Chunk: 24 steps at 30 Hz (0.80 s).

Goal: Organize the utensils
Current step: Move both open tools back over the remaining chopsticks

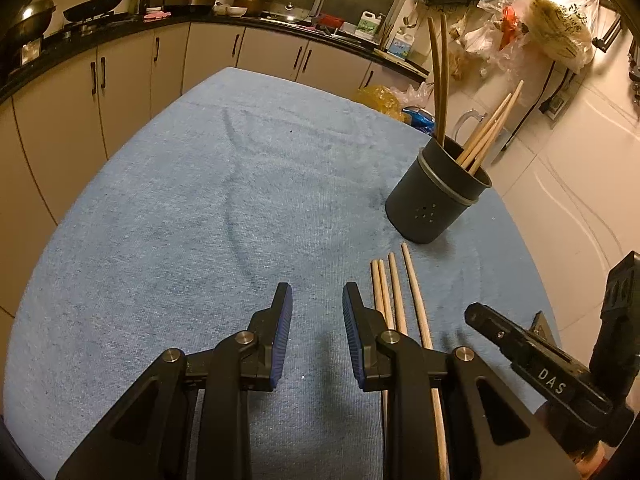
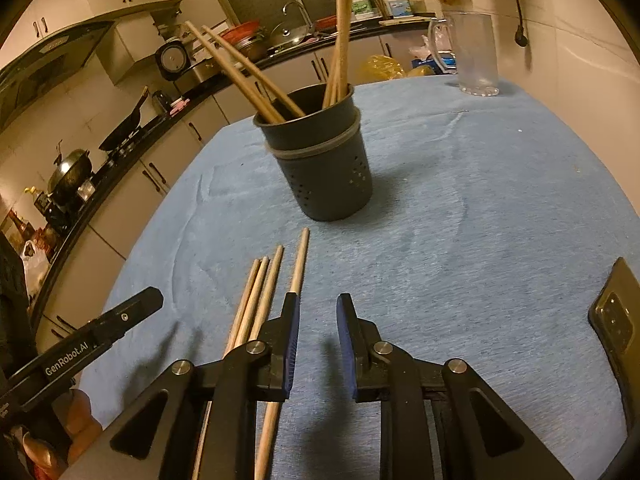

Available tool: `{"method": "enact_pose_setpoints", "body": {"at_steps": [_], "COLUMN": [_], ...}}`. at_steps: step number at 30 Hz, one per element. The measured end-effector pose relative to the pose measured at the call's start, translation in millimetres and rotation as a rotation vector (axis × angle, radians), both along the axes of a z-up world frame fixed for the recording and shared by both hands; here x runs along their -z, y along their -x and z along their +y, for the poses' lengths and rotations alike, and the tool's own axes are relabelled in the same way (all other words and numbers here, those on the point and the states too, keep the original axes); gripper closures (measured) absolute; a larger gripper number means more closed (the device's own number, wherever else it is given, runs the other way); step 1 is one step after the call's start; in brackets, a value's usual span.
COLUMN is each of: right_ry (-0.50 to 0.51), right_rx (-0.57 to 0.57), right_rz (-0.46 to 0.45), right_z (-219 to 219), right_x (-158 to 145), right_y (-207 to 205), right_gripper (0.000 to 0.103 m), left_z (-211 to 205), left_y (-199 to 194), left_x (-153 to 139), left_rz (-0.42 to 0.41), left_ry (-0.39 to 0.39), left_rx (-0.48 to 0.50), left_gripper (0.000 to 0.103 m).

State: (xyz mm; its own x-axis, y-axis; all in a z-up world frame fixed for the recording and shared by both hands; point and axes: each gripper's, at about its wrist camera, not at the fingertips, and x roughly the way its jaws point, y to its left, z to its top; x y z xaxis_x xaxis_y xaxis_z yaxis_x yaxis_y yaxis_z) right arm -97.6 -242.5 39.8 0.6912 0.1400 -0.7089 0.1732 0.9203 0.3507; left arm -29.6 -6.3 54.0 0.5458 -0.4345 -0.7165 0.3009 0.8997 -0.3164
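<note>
Setting: a kitchen, cabinets and a dark counter behind; in front, a table under a blue cloth (image 1: 180,208).

Landmark: dark utensil holder (image 2: 320,160), upright on the cloth, already holding several light chopsticks and two darker, longer sticks.

Item: four loose chopsticks (image 2: 260,292), lying flat just short of the holder on the near side, roughly parallel, tips towards it. Three lie close together; the fourth sits slightly apart, on the side away from the left gripper.

Left gripper (image 1: 317,312): jaws parted, empty, hovering over bare cloth just beside the sticks, nearer than the holder.

Right gripper (image 2: 317,320): jaws parted, nothing between them; its left finger sits over or beside the outermost stick (contact cannot be told).

Also present: clear plastic jug (image 2: 472,52) beyond the holder; a phone (image 2: 612,320) at the cloth's edge.

Step judged in hand: picking up a loose stick for the holder.

Handling notes: take the separated stick first; centre the jaws across it, not alongside. Grip partway along, lift level, then tip it upright before lowering into a gap among the sticks already standing there.
</note>
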Motion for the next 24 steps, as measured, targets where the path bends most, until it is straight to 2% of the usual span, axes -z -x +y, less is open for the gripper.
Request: {"method": "enact_pose_setpoints", "body": {"at_steps": [24], "right_ry": [-0.016], "right_rx": [0.018], "right_rz": [0.001], "right_z": [-5.1], "right_x": [-2.4], "right_y": [-1.1], "right_gripper": [0.082], "left_z": [-2.5], "left_y": [-1.1], "left_x": [1.1], "left_rz": [0.024], "left_ry": [0.009], "left_rx": [0.015], "left_gripper": [0.076]}}
